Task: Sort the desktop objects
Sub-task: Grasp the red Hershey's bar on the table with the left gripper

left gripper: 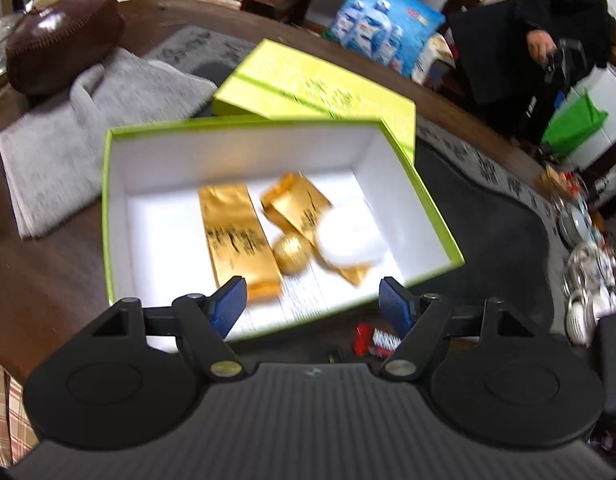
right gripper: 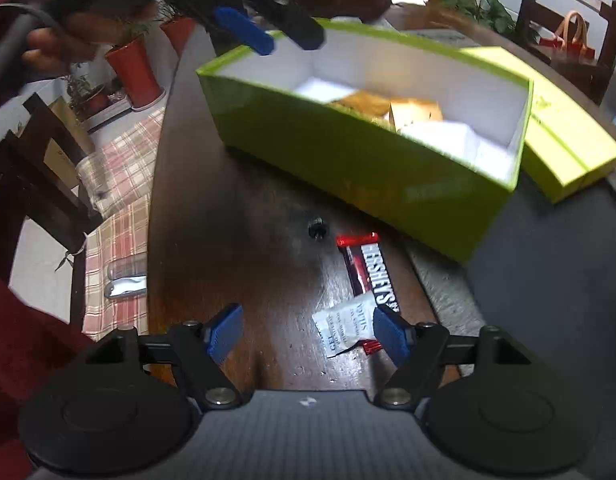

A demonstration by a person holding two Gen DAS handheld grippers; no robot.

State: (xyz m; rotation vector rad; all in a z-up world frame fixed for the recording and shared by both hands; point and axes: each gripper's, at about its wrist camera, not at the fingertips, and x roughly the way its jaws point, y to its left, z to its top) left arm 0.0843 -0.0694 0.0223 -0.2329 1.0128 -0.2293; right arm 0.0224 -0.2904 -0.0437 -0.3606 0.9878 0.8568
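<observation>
An open lime-green box (left gripper: 107, 216) (right gripper: 348, 160) with a white inside holds gold packets (left gripper: 237, 236), a gold ball (left gripper: 292, 254) and a blurred white round thing (left gripper: 350, 242). My left gripper (left gripper: 314, 304) hangs open over the box's near edge, nothing between its fingers; in the right wrist view the left gripper (right gripper: 267, 36) is above the box's far corner. My right gripper (right gripper: 308, 334) is open low over the dark wooden table. A Hershey's bar (right gripper: 368, 268) and a small white sachet (right gripper: 344, 330) lie by its right finger. A small black knob (right gripper: 318, 230) sits nearby.
The box's green lid (left gripper: 316, 84) leans behind the box. A grey cloth (left gripper: 87, 136) and a brown stitched pouch (left gripper: 59, 36) lie to the left. White teacups (left gripper: 588, 280) crowd the right edge. A person in black (left gripper: 548, 28) stands at the back. Plaid chair cushions (right gripper: 115, 208) sit beside the table.
</observation>
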